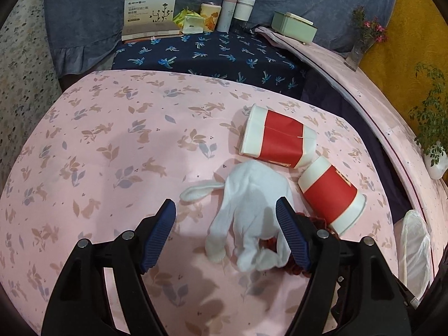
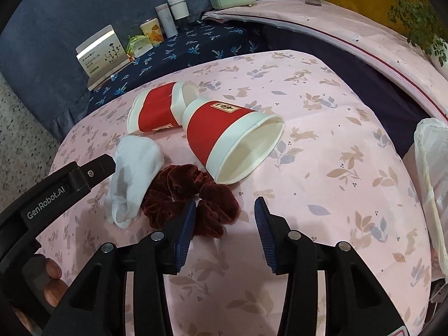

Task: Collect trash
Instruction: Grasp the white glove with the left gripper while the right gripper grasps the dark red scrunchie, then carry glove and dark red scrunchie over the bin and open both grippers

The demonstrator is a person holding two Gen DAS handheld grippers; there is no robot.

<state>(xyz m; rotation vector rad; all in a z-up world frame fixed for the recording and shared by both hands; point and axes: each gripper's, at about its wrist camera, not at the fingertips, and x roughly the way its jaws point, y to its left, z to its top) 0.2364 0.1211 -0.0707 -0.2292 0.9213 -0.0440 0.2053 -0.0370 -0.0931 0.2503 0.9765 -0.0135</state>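
Your left gripper (image 1: pixel 225 210) hangs low over the pink rabbit-print cloth (image 1: pixel 112 145) with its jaws spread wide and nothing between them; the white sock (image 1: pixel 252 204) lies just ahead, its crumpled lower end falling inside the gap but not pinched. Your right gripper (image 2: pixel 225 210) is likewise spread open and empty, its left finger (image 2: pixel 184 224) just in front of the dark red velvet scrunchie (image 2: pixel 190 190), which lies against the sock (image 2: pixel 131 179). Two red-and-white paper cups lie on their sides beyond: the near cup (image 2: pixel 232 145) has its open mouth turned towards your right gripper, and its base touches the far cup (image 2: pixel 159 109), which looks flattened. In the left wrist view the near cup (image 1: pixel 333 196) sits just right of the sock and the far cup (image 1: pixel 277 137) above it. A white plastic bag (image 2: pixel 431 184) hangs at the right edge of the cloth. Boxes and tins stand on the navy patterned cloth (image 1: pixel 212 53) at the back.
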